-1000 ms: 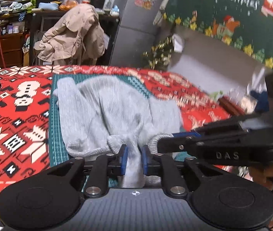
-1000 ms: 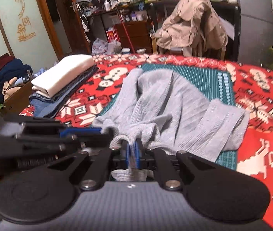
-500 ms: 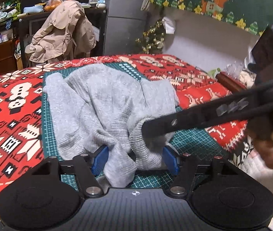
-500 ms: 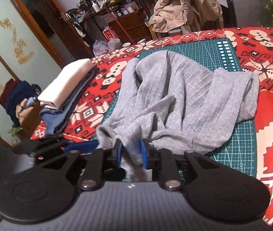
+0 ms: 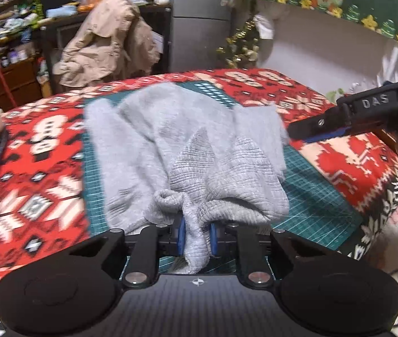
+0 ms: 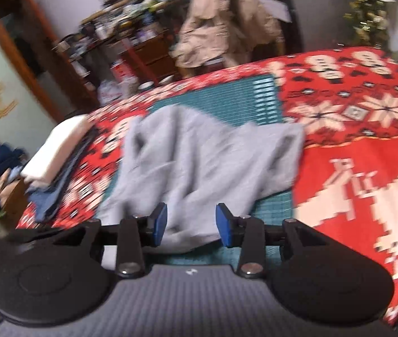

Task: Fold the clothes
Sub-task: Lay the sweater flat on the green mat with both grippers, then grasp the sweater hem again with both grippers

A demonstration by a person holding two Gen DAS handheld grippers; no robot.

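Left wrist view: the left gripper (image 5: 196, 237) pinches a bunched hem of the grey sweater (image 5: 187, 151), which lies crumpled on the green cutting mat (image 5: 311, 196) toward the table's near edge. The right gripper (image 6: 191, 221) stands wide, holding nothing, just over the cloth. To fold well, I'd take a second hem corner with it, then pull the two apart to flatten before creasing
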